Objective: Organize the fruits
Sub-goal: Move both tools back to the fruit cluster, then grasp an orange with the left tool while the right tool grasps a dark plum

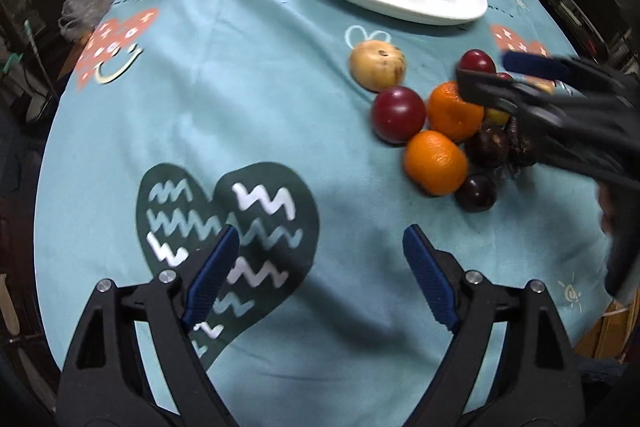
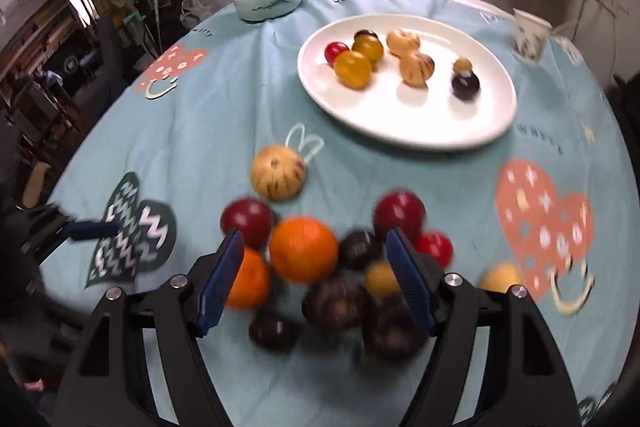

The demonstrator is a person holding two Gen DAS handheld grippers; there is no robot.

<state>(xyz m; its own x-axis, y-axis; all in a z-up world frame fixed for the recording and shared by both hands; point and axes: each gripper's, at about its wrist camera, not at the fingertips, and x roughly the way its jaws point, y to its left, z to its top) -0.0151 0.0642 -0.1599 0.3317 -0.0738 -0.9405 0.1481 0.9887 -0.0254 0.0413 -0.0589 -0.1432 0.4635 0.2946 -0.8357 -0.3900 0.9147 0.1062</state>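
A loose heap of fruit is seen on the near right of the worktop, where oranges, red plums and dark purple fruit are pressed against one another on the blue cloth. The right claw is held spread over the heap, nothing gripped, its blue pads straddling the large orange and the dark fruit behind it. Several pieces are framed between the pads at once, so a closing pinch is likely to catch two fruits or to squeeze one sideways. Round fruit touching round fruit can be sent rolling by a nudge, and the nearest dark plum lies closest to the worktop's near edge. A striped yellow fruit is set apart, just beyond the heap.

The left claw is kept wide and empty over the green heart print, well clear of the fruit.

Farther off, a white oval plate is already loaded with small fruit: one red, two yellow, two pale striped, two dark and one greenish. A lidded pale-green bowl and a patterned cup are seen at the far side; their contents cannot be told.
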